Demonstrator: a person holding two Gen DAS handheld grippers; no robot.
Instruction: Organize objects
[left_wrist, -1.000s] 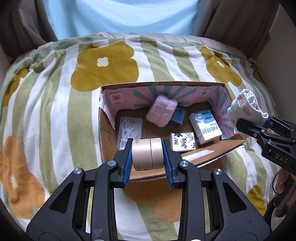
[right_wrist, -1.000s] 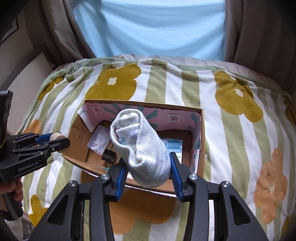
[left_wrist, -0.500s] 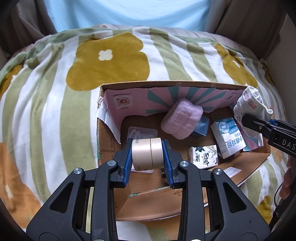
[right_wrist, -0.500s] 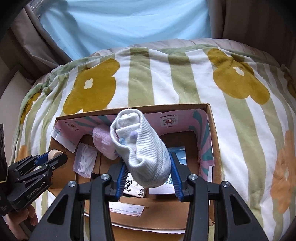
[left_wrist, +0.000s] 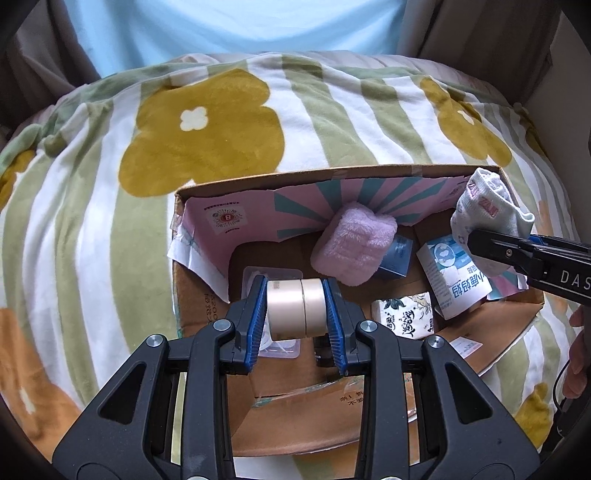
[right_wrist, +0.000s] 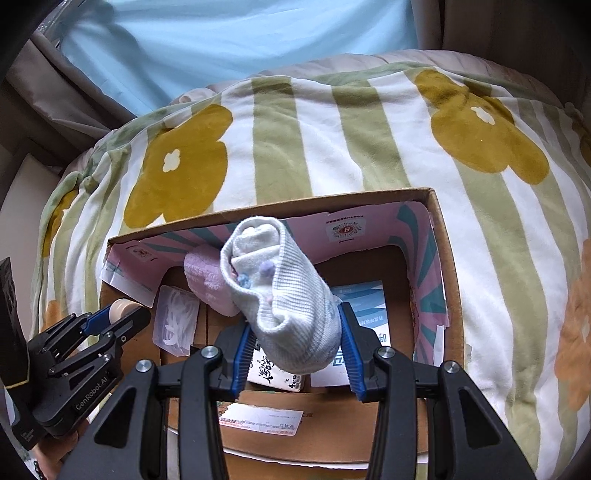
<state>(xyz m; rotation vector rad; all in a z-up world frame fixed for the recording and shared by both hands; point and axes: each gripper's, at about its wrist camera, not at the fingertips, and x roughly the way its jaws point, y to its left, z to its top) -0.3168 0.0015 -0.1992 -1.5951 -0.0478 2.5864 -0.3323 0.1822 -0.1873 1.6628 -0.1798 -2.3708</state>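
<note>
Cardboard box (left_wrist: 207, 314) open across mid-frame on the flowered blanket (left_wrist: 110, 221), already holding a pink plush block (left_wrist: 351, 247), milk carton (left_wrist: 456, 291), tissue pack (left_wrist: 404, 317) and clear plastic case (right_wrist: 175, 319). Left gripper (left_wrist: 295, 314) clamped on a tape roll (left_wrist: 295, 308), poised over the box's lower-left floor above the clear case — roll axis running left-right. Right gripper (right_wrist: 295, 339) pinching a rolled white sock (right_wrist: 280, 295), long axis pointing up-frame, above carton and tissue pack — bare floor upper right, so likely a short drop.

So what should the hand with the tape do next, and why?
Probably lower a little and let go. The left gripper is shut on the tape roll, which hangs over the cardboard box, above the clear plastic case on its floor.
</note>
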